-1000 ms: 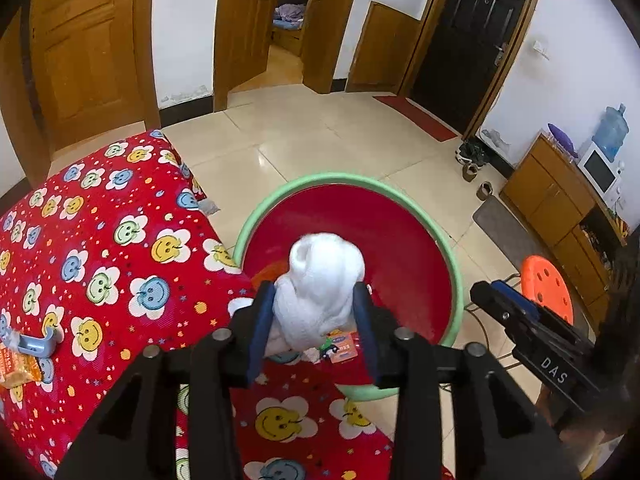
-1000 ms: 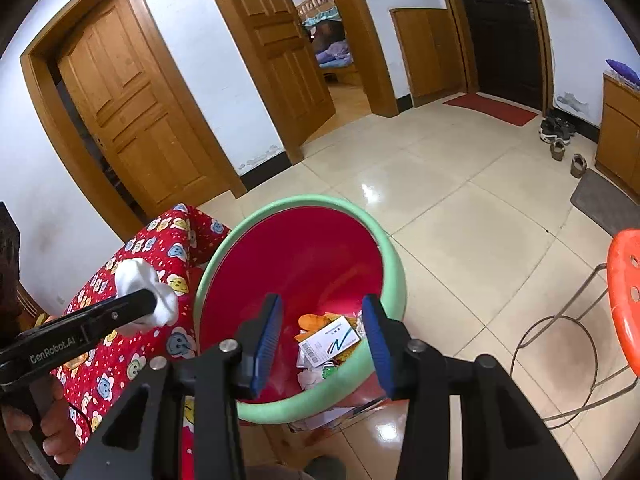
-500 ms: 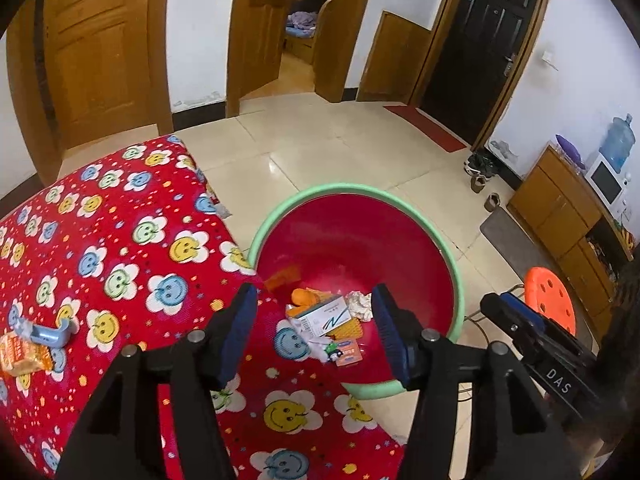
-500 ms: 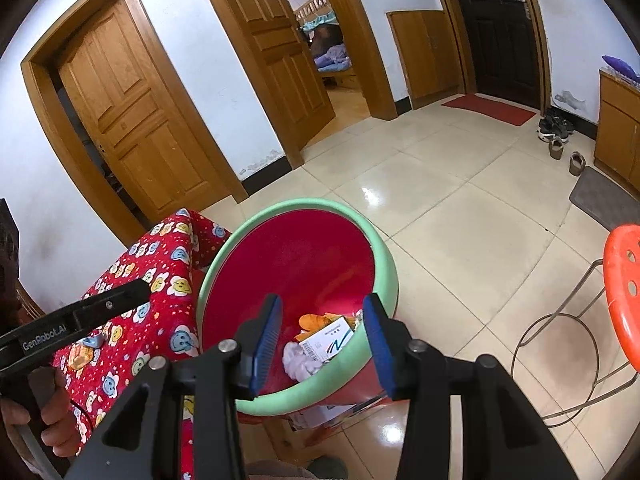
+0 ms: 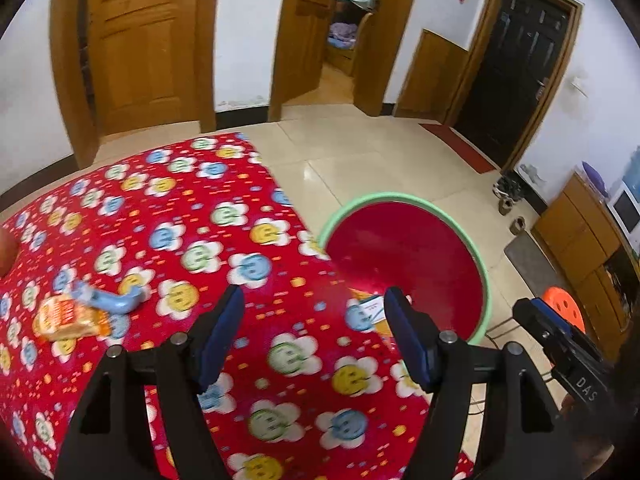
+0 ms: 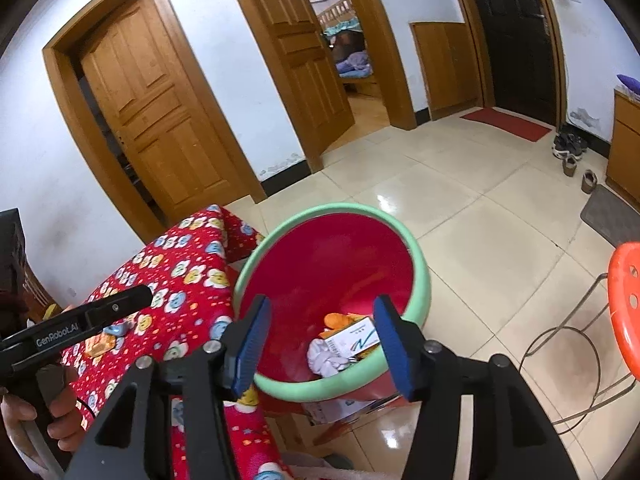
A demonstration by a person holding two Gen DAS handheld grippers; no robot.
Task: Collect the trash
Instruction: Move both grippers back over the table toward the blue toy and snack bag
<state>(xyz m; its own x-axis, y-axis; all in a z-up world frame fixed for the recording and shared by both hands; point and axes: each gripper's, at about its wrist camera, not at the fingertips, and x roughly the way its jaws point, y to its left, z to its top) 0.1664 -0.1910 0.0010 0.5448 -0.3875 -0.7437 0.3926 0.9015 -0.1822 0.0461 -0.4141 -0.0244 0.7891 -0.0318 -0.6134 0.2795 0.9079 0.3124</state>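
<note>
- The left gripper [image 5: 314, 334] hangs over the red smiley-patterned cloth [image 5: 180, 232] that covers the surface; its fingers [image 5: 222, 330] are spread and opening wider, with nothing between them but cloth below.
- The right gripper [image 6: 320, 344] points down at the red bin [image 6: 332, 264] with the green rim; its fingers [image 6: 252, 340] are also spread and opening, empty, framing the rubbish inside.
- The bin stands on the floor tight against the surface's corner, probably so that trash can be carried a short way off the edge and dropped in.
- Already in the bin, seen between the right fingers: a white crumpled tissue [image 6: 324, 356], a small printed carton [image 6: 352, 336] and something orange [image 6: 338, 320] behind it.
- Trash not yet collected lies well to the left of the left fingers: an orange snack wrapper [image 5: 66, 318] and, touching it on the far side, a pale blue wrapper [image 5: 108, 298].
- The left gripper looks the better placed for those two, since they lie on its side and the cloth between is bare.
- The surface's edge runs diagonally just beyond the right-hand left finger, and the bin's rim sits just past it; a low sweep that way could knock the rim.
- Beyond the bin the tiled floor [image 6: 480, 216] is open; an orange stool [image 6: 624, 304] stands well to the right of the right fingers.
- The left gripper's handle, in a person's hand [image 6: 36, 420], sits far left of the right fingers, so the two tools are well apart.
</note>
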